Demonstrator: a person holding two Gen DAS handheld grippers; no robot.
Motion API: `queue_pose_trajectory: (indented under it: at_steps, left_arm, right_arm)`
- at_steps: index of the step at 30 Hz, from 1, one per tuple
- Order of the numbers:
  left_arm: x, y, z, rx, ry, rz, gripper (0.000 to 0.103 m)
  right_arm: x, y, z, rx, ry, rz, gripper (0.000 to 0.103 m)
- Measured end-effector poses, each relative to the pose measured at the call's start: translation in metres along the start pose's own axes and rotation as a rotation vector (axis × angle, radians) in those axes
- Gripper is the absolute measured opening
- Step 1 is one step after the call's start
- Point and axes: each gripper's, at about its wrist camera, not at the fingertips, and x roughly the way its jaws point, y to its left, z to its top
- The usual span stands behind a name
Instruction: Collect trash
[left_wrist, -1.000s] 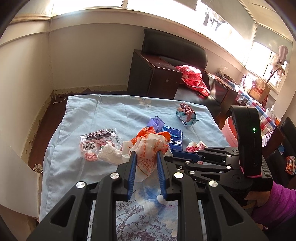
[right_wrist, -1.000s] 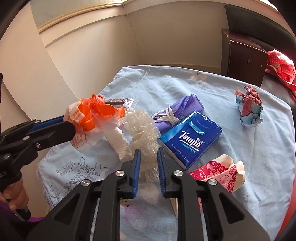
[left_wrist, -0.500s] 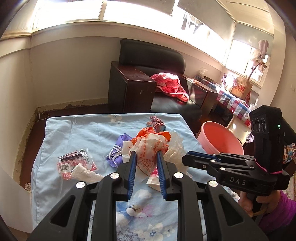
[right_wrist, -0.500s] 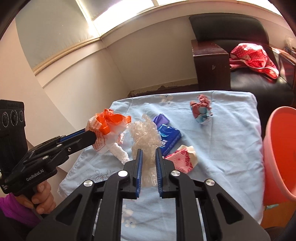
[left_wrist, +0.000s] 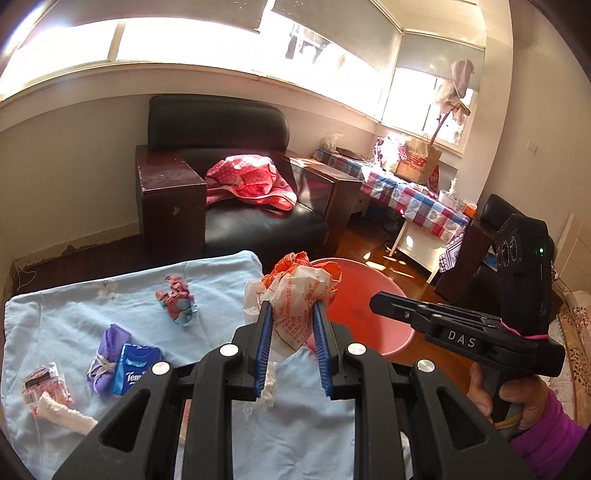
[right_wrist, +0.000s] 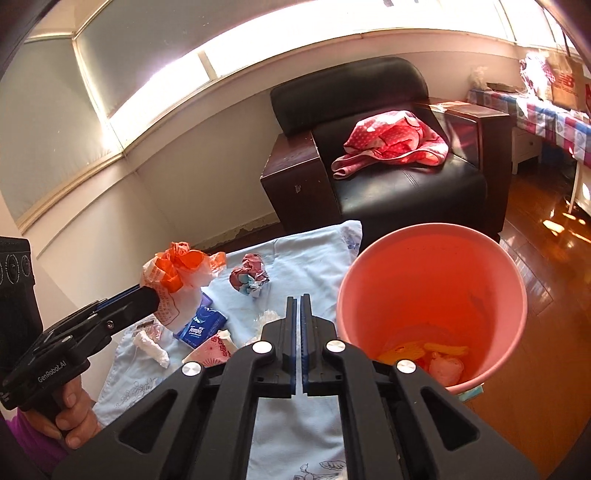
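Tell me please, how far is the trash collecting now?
Partly done. The pink bucket already holds some scraps. The left gripper is clamped on the orange-and-white bag, near the bucket. The right gripper is shut, apparently on nothing. Still on the blue cloth: the crumpled wrapper, purple bundle and others.

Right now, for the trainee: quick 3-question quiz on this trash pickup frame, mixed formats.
1. True or false: the left gripper is shut on the orange-and-white plastic bag.
2. The right gripper holds: A) blue tissue pack B) purple cloth C) nothing visible
3. Fill in: the bin beside the table is a pink ____.

Key: 1 true; 2 C; 3 bucket
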Motion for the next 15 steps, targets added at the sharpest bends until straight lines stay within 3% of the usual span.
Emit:
queue_pose_trajectory:
  at_steps: [7,15]
  left_arm:
    - [0.025,-0.005,0.009,-0.002,0.007,0.030,0.021]
    - [0.031,0.003,0.007,-0.025,0.028,0.145,0.021]
  right_arm:
    - [0.033,-0.002,-0.015,-0.027,0.109,0.079,0.002]
    - [0.080,0.018,-0.034,-0.040,0.273,0.171,0.005]
